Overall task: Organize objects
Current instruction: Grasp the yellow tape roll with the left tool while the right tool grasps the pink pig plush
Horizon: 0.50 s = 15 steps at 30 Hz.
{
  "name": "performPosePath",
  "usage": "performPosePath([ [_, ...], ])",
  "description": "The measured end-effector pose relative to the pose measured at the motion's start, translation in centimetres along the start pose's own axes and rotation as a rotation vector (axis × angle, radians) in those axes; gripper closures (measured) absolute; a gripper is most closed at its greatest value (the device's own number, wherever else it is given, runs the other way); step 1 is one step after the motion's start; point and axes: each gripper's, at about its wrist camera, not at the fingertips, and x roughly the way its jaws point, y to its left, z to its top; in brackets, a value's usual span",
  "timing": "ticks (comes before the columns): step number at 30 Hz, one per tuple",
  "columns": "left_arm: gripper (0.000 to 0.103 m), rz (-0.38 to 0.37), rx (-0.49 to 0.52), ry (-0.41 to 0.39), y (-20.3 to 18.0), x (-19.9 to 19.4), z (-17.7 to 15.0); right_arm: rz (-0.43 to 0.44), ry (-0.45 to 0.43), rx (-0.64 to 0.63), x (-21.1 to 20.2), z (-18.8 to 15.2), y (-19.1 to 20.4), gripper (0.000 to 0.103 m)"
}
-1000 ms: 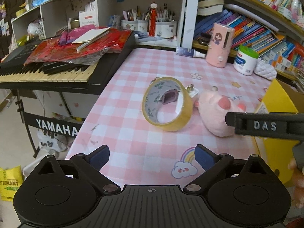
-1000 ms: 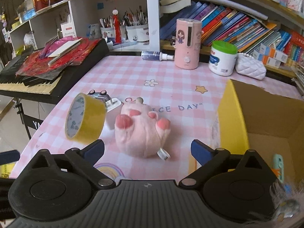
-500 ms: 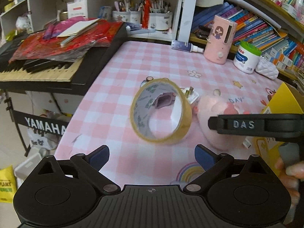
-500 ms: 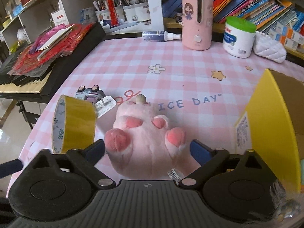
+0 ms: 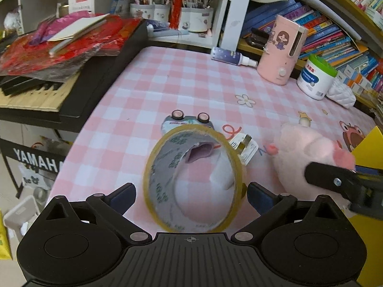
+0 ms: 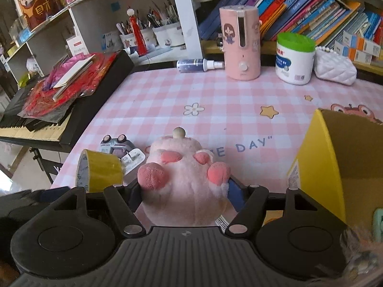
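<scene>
A yellow tape roll (image 5: 191,181) stands on edge on the pink checked table, between the open fingers of my left gripper (image 5: 191,195); the fingers sit apart from its sides. It also shows in the right wrist view (image 6: 99,171). A pink plush pig (image 6: 184,186) lies on its back; my right gripper (image 6: 185,190) has closed in on its body, with both pads pressed against the plush. The plush also shows at the right of the left wrist view (image 5: 308,157). A yellow cardboard box (image 6: 318,167) stands open at the right.
A small toy car (image 5: 189,119) and a white plug (image 5: 244,148) lie just behind the tape. A keyboard (image 5: 36,95) with red bags borders the table's left edge. A pink humidifier (image 6: 241,45), a white jar (image 6: 294,59), a spray bottle (image 6: 198,63) and bookshelves stand at the back.
Both grippers have moved forward. The left now has the tape roll between its fingers. The right gripper's fingers have narrowed onto the plush pig.
</scene>
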Motion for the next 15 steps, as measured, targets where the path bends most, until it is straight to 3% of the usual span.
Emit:
performPosePath([
  [8,0.005,0.005,0.022,-0.001,-0.3,1.1,0.3,-0.003,-0.019,-0.036,-1.2,-0.3,0.1,0.036],
  [9,0.011,0.000,0.029,-0.005,-0.3,0.9,0.2,-0.003,-0.020,-0.038,-1.3,-0.4,0.2,0.036],
  [15,0.011,-0.006,0.008,-0.017,0.0,-1.1,-0.3,-0.003,-0.031,-0.042,-2.1,-0.8,0.6,0.036],
])
